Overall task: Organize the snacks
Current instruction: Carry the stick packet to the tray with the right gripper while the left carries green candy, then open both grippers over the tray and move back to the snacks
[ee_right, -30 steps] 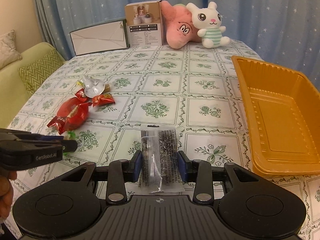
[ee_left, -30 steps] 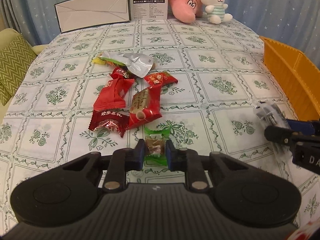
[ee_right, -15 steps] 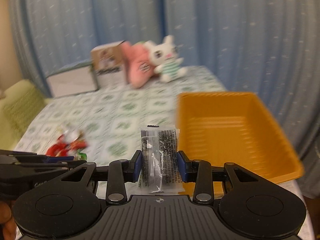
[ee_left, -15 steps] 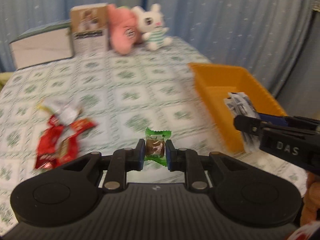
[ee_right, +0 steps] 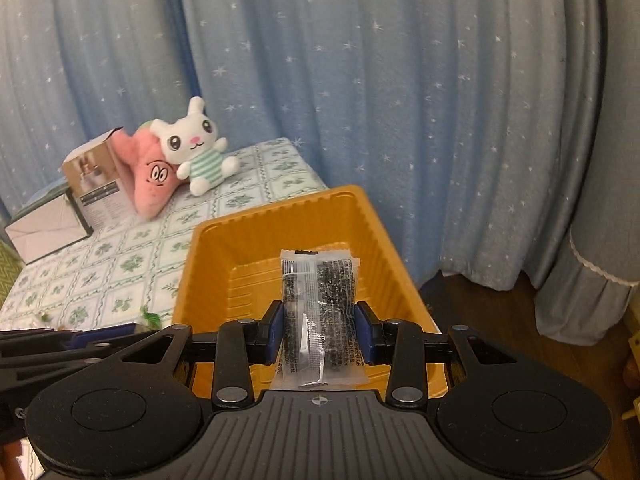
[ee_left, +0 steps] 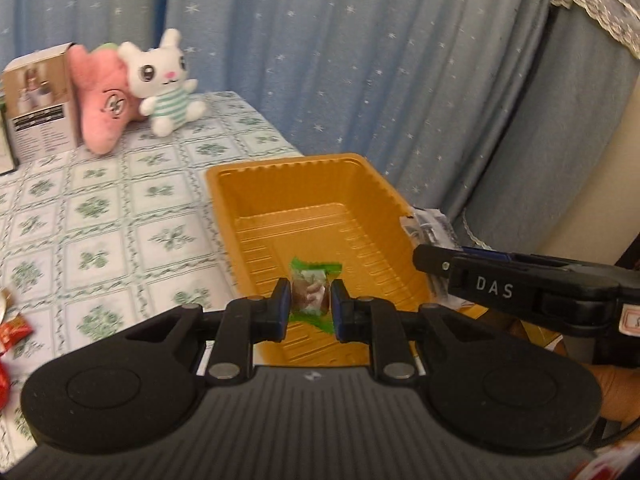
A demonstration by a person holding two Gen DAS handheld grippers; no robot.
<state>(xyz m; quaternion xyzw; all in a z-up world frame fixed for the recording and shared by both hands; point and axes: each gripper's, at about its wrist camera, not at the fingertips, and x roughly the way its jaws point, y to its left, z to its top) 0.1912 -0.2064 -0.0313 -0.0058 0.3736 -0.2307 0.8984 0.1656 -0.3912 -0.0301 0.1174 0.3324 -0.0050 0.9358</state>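
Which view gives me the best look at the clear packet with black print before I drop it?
The right wrist view: the clear plastic packet with black print sits centred between the right tool's fingers, over the orange plastic tray. The left wrist view catches only the packet's crumpled top edge above that tool, seen side-on.

- My left gripper (ee_left: 310, 307) is black with blue pads, and it pinches a green-wrapped candy (ee_left: 312, 295) with a brown centre.
- My right gripper (ee_right: 319, 332), also black with blue pads, clamps a clear packet (ee_right: 319, 316) with black print and dark contents.
- The tray (ee_left: 280, 184) is orange-yellow with ribbed walls.
- The tablecloth (ee_left: 100, 216) is white, checked with green leaf sprigs.
- At the far left sit a white bunny (ee_right: 196, 148) in green stripes and a pink plush (ee_right: 154, 178).
- The curtain (ee_right: 360, 80) is blue with white stars.
- Red wrappers (ee_left: 12, 330) lie at the near left.
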